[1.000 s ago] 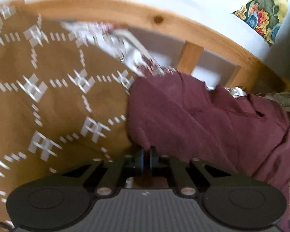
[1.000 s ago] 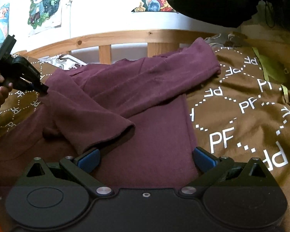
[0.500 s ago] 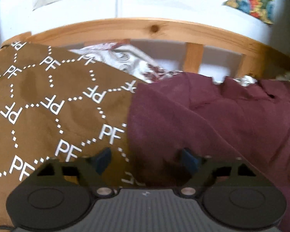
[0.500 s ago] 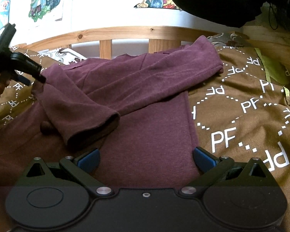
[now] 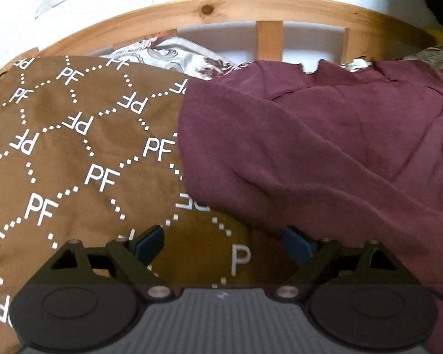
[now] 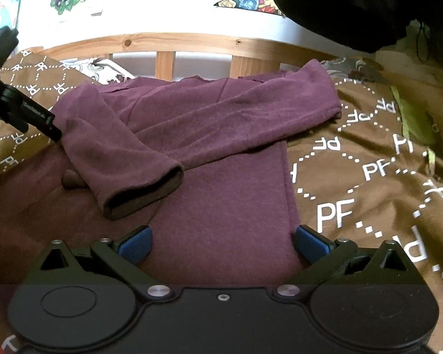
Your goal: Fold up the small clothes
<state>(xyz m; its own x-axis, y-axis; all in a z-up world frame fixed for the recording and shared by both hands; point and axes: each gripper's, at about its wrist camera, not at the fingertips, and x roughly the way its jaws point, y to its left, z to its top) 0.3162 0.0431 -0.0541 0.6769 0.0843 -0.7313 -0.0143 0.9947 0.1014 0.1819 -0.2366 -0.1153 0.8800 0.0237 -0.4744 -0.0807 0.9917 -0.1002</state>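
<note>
A maroon knit top (image 6: 209,135) was laid flat on a brown bedspread (image 6: 369,177) printed with white dotted diamonds and "PF" letters. Its soft, matte fabric was creased in shallow folds. One sleeve (image 6: 124,162) was folded diagonally across the body, its cuff opening shown as a dark oval; the other sleeve (image 6: 295,100) was stretched toward the far right, near the wooden slatted bed rail (image 6: 168,41).

The right gripper (image 6: 221,242) was held with its blue-padded fingers (image 6: 134,243) spread wide apart over the lower body of the top, nothing being clamped between them. The left gripper (image 5: 223,243) was likewise spread wide, its pads over bare bedspread (image 5: 73,153) just beside the top's edge (image 5: 310,153); whether the right-hand pad touched the cloth could not be told. A patterned white sheet (image 5: 174,56) was seen beyond the bedspread.
</note>
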